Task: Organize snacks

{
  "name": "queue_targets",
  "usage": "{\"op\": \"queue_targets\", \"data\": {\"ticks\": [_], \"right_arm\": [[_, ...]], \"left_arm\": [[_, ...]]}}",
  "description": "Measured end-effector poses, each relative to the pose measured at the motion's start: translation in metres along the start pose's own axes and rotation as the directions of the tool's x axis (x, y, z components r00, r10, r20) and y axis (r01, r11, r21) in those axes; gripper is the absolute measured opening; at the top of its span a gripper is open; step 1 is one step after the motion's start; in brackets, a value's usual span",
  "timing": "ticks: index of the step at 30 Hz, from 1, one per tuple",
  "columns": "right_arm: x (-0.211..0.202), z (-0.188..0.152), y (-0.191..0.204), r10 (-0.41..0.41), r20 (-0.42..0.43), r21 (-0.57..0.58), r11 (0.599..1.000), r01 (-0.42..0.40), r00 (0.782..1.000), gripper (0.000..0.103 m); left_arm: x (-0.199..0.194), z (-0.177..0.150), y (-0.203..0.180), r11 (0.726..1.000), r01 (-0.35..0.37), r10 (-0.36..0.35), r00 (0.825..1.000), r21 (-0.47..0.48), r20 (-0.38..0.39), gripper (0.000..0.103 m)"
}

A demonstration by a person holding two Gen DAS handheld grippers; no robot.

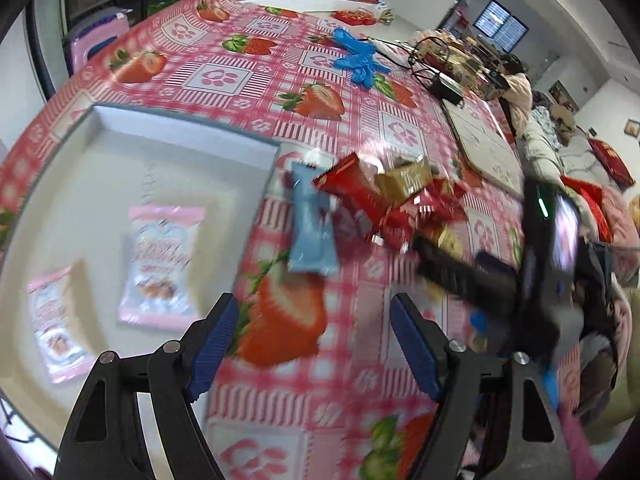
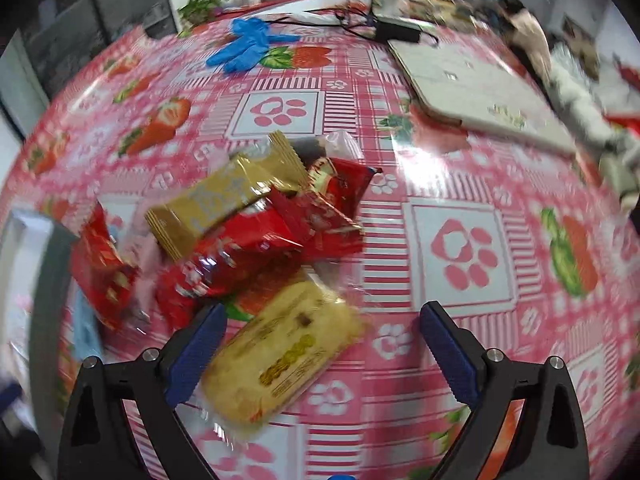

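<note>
A pile of wrapped snacks lies on the strawberry tablecloth: a blue packet [image 1: 312,228], red packets [image 1: 360,192] [image 2: 248,252] and a gold packet [image 1: 404,182] [image 2: 216,200]. A white tray [image 1: 168,128] holds two pink packets [image 1: 162,264] [image 1: 54,320]. My left gripper [image 1: 314,340] is open and empty above the cloth beside the tray. My right gripper [image 2: 320,344] is open, with a yellow cake packet [image 2: 280,352] lying between its fingers on the table. The right gripper also shows as a dark blur in the left wrist view [image 1: 472,276].
Blue gloves [image 1: 360,60] [image 2: 248,44] lie further back on the table. A flat beige board [image 2: 472,80] [image 1: 484,140] sits at the right, with a black box and cables [image 1: 444,84] behind it. The tray edge [image 2: 44,264] shows at left.
</note>
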State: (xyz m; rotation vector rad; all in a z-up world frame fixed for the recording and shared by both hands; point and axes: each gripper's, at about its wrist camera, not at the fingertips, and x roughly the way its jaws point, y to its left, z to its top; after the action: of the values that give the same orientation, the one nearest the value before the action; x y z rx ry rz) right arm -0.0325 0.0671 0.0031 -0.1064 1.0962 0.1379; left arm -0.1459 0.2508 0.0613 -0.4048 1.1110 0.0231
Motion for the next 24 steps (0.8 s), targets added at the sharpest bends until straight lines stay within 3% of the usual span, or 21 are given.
{"op": "queue_targets", "data": {"ticks": [7, 14, 16, 17, 18, 20, 21, 24], "right_arm": [[-0.006, -0.02, -0.043, 0.02, 0.038, -0.023, 1.0, -0.019, 0.999, 0.102], [-0.01, -0.025, -0.046, 0.041, 0.056, -0.058, 0.998, -0.038, 0.998, 0.102], [-0.01, -0.025, -0.046, 0.053, 0.056, -0.061, 0.997, -0.049, 0.997, 0.1], [-0.01, -0.024, -0.045, 0.06, 0.056, -0.064, 0.996, -0.057, 0.997, 0.093], [-0.012, -0.025, -0.045, 0.06, 0.065, -0.073, 0.996, -0.056, 0.996, 0.087], [-0.018, -0.026, -0.044, 0.076, 0.082, -0.091, 0.993, -0.068, 0.994, 0.045], [-0.021, -0.026, -0.044, 0.086, 0.082, -0.1, 0.992, -0.078, 0.993, 0.037], [-0.025, -0.031, -0.052, 0.125, 0.06, -0.086, 0.989, -0.12, 0.99, 0.038]], "left_arm": [[0.049, 0.038, -0.018, 0.994, 0.0, -0.002, 1.0, -0.11, -0.02, 0.081], [0.076, 0.054, -0.03, 0.987, -0.106, 0.105, 0.994, -0.119, -0.014, 0.08], [0.077, 0.054, -0.031, 0.985, -0.135, 0.136, 0.991, -0.111, -0.002, 0.064], [0.078, 0.054, -0.031, 0.984, -0.141, 0.142, 0.99, -0.107, -0.002, 0.052], [0.077, 0.053, -0.031, 0.986, -0.131, 0.133, 0.991, -0.103, 0.01, 0.048], [0.073, 0.05, -0.031, 0.987, -0.137, 0.14, 0.99, -0.084, 0.032, 0.047], [0.071, 0.047, -0.031, 0.987, -0.147, 0.149, 0.988, -0.064, 0.038, 0.046], [0.058, 0.026, -0.033, 0.993, -0.119, 0.12, 0.991, -0.017, 0.063, 0.046]]}}
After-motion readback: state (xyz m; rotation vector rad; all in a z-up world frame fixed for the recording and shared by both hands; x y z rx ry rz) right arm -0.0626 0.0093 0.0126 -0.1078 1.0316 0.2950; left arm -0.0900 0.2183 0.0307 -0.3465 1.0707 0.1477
